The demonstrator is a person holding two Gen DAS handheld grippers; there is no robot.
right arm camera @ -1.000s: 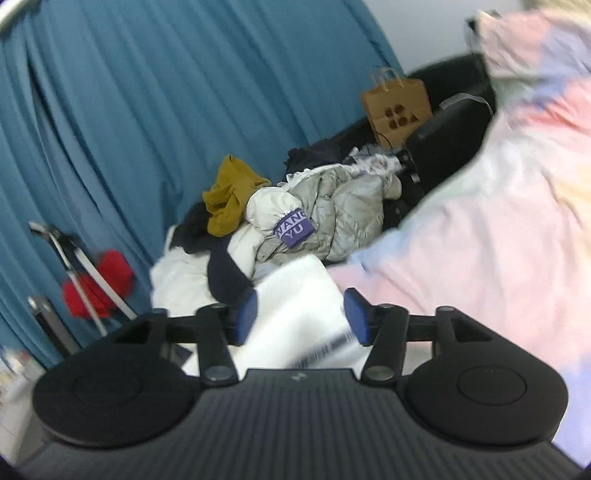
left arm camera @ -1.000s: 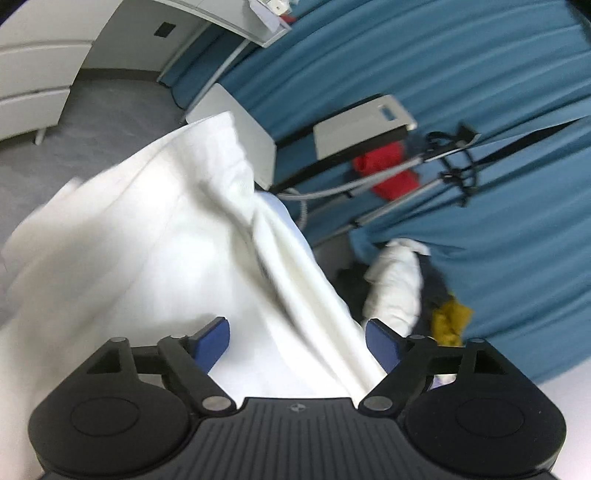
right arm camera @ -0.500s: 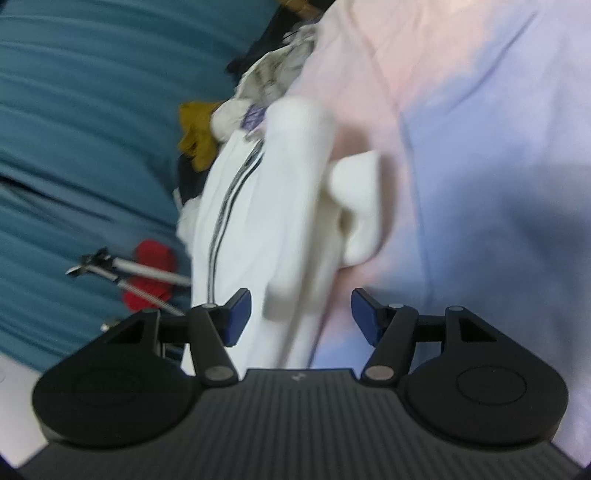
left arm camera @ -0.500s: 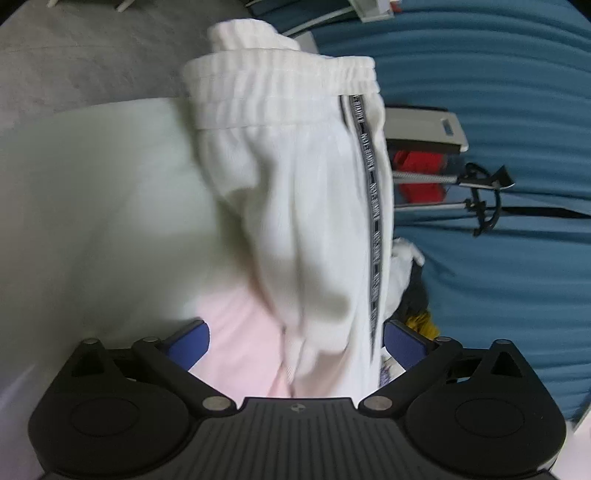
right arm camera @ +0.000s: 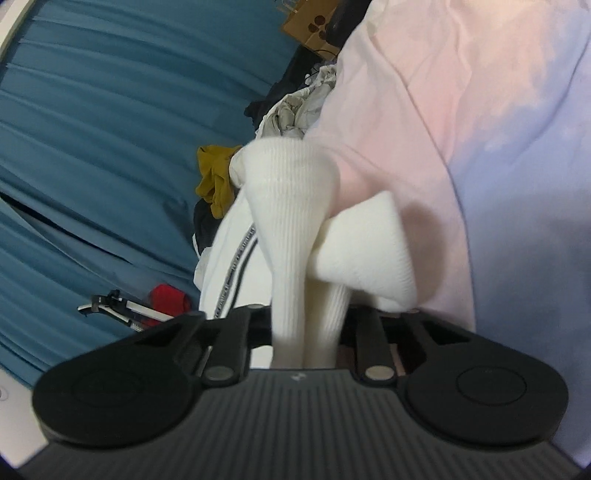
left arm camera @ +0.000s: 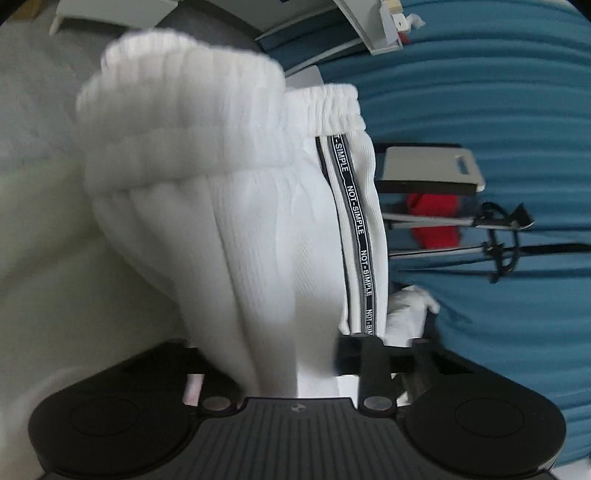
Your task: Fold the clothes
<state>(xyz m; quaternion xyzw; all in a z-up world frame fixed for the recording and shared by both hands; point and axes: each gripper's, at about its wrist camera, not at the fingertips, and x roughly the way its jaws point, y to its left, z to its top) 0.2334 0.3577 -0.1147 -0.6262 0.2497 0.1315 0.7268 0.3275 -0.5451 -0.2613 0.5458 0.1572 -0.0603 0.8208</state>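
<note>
1 white trousers (left arm camera: 258, 229), 1 blue curtain (left arm camera: 480, 110), 1 red cloth (left arm camera: 436, 221), 1 mustard garment (right arm camera: 216, 177).

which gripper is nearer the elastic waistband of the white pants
Left. The left gripper grips the white pants just below the waistband; the right gripper holds a ribbed cuff instead.

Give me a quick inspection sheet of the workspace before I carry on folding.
Surface: pastel pink and lilac bedding under the garment.
Job's things: white track pants with a NOT-SIMPLE side stripe, bunched, ribbed ends gathered toward both cameras.
Clutter: pile of clothes beyond, with a mustard garment, a grey puffer jacket and a brown paper bag.
Grippers: left gripper shut on the pants; right gripper shut on a ribbed end.
Cables: nothing seen.
Surroundings: blue curtain, tripod, red item.
</note>
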